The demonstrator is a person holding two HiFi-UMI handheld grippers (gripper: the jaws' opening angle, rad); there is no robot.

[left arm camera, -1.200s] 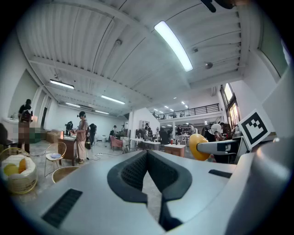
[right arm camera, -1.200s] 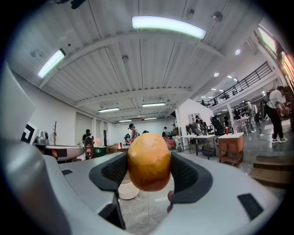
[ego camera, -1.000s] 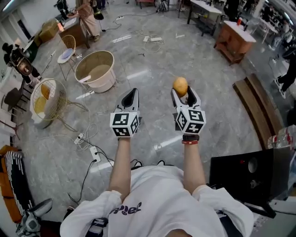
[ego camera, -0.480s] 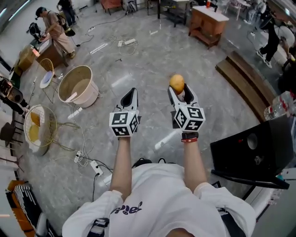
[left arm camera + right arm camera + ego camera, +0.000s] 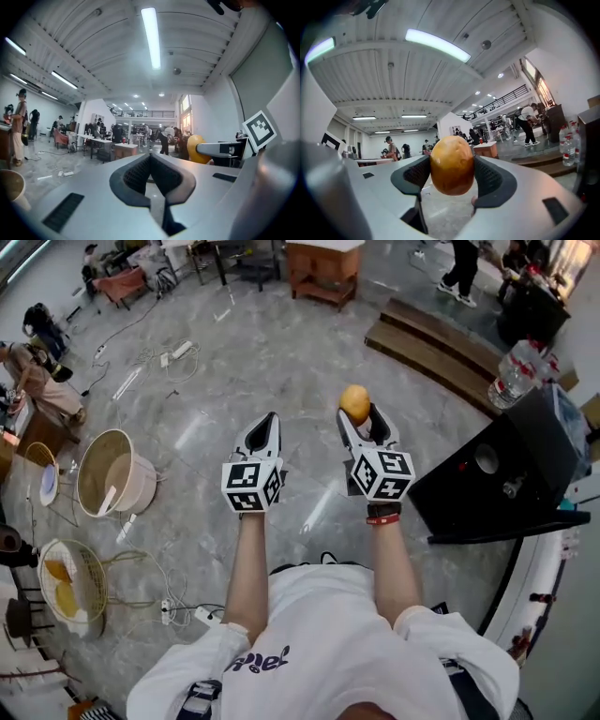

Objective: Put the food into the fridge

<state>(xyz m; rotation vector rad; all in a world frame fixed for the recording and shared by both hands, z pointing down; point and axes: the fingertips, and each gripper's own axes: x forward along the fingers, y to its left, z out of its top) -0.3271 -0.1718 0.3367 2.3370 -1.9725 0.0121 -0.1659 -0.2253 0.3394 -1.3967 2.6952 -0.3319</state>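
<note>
1. The floor scene has swung round under the head view. The tub [image 5: 112, 474] has slid from about 11 o'clock to 9 o'clock, and the basket [image 5: 70, 582] has dropped to 8 o'clock.
2. The black box [image 5: 497, 474] has risen from 4 o'clock to 3 o'clock. The wooden benches [image 5: 450, 348] now lie at 1 o'clock, with water bottles [image 5: 514, 376] beyond them.
3. Both grippers keep the same place ahead of the chest. The right gripper [image 5: 359, 423] goes on pinching the round yellow-orange fruit [image 5: 354, 402] between its pads, held up at 12 o'clock, well above the floor.
4. The left gripper [image 5: 266, 424] has its jaws pressed together on nothing, just beside the right one at its 9 o'clock.
5. My reading is that the person is turning rightward while carrying the fruit. No fridge can be picked out for certain, so the placing step is not yet begun.
</note>
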